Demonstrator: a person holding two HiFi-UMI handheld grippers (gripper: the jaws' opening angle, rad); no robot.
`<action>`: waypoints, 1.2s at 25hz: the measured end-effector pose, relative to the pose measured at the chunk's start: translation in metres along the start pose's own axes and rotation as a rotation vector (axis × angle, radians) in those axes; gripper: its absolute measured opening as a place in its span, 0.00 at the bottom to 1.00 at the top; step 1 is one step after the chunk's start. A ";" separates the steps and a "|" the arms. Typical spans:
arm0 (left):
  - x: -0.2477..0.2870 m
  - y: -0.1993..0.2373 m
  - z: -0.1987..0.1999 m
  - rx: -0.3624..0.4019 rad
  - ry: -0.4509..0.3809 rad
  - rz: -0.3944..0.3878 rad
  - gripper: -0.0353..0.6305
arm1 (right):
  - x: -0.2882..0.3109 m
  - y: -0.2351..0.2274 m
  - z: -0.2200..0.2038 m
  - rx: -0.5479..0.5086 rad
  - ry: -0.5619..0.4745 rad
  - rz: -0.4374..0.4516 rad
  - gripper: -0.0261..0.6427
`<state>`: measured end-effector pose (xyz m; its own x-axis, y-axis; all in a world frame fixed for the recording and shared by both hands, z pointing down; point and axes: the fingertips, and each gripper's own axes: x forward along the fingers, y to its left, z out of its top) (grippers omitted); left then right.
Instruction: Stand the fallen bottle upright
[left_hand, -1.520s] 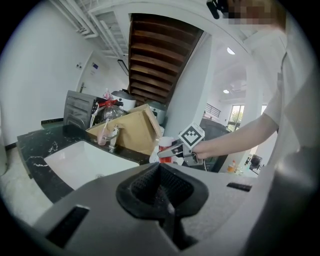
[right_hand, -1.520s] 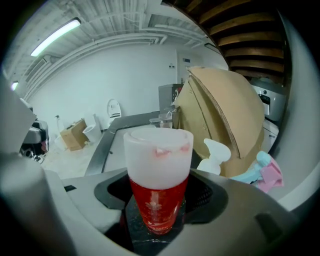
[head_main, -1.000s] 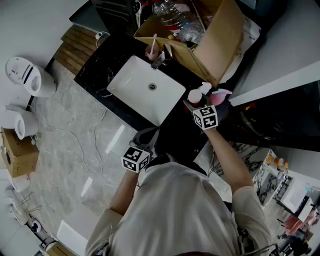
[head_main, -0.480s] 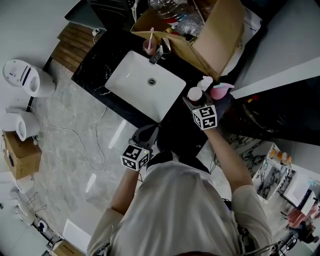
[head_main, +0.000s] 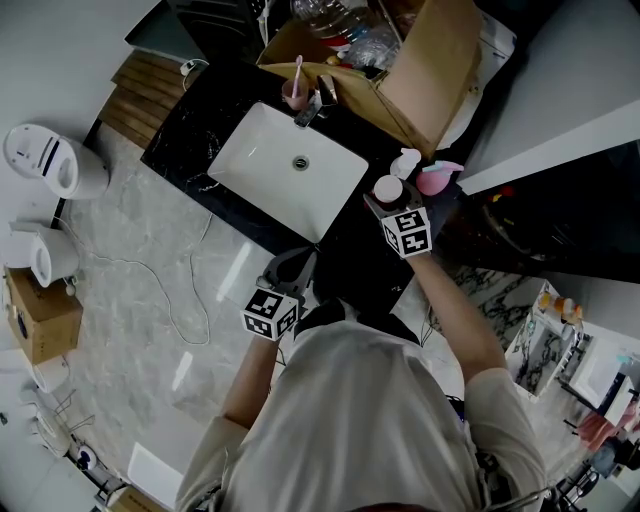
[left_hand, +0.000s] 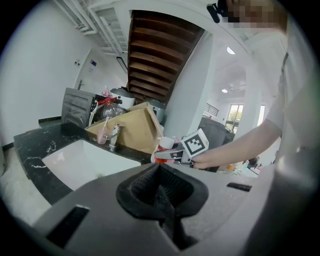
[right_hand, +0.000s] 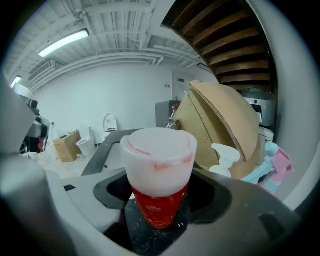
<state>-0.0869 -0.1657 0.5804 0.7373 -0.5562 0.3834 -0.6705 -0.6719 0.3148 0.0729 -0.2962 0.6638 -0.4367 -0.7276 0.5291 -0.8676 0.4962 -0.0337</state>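
The bottle (right_hand: 160, 200) is red with a wide white cap (head_main: 388, 188). It stands upright on the black counter (head_main: 350, 250), right of the sink. My right gripper (head_main: 386, 200) is closed around its body, one jaw on each side, below the cap. In the right gripper view the bottle's base rests on the speckled counter top. My left gripper (head_main: 292, 268) hangs shut and empty off the counter's front edge, close to the person's body; its pads (left_hand: 162, 195) meet with nothing between them.
A white sink (head_main: 250, 150) with a tap (head_main: 315, 100) is set in the counter. Just behind the bottle stand a white spray bottle (head_main: 405, 160) and a pink and blue item (head_main: 438, 176). An open cardboard box (head_main: 420, 70) leans at the back.
The head view has shifted a little. The right gripper stays round the upright bottle at the same spot on the counter. The left gripper has not moved.
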 end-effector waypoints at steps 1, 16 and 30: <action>-0.001 0.000 0.000 0.000 -0.002 0.001 0.06 | -0.001 0.000 0.002 0.001 -0.002 0.002 0.50; -0.010 -0.014 -0.006 0.033 -0.009 -0.081 0.06 | -0.062 0.011 0.001 0.005 0.010 -0.018 0.53; -0.006 -0.043 0.017 0.062 -0.020 -0.161 0.06 | -0.168 0.011 0.023 0.122 -0.081 -0.145 0.49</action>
<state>-0.0611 -0.1422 0.5498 0.8369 -0.4481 0.3142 -0.5374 -0.7816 0.3168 0.1314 -0.1790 0.5551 -0.3186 -0.8255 0.4658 -0.9430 0.3259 -0.0674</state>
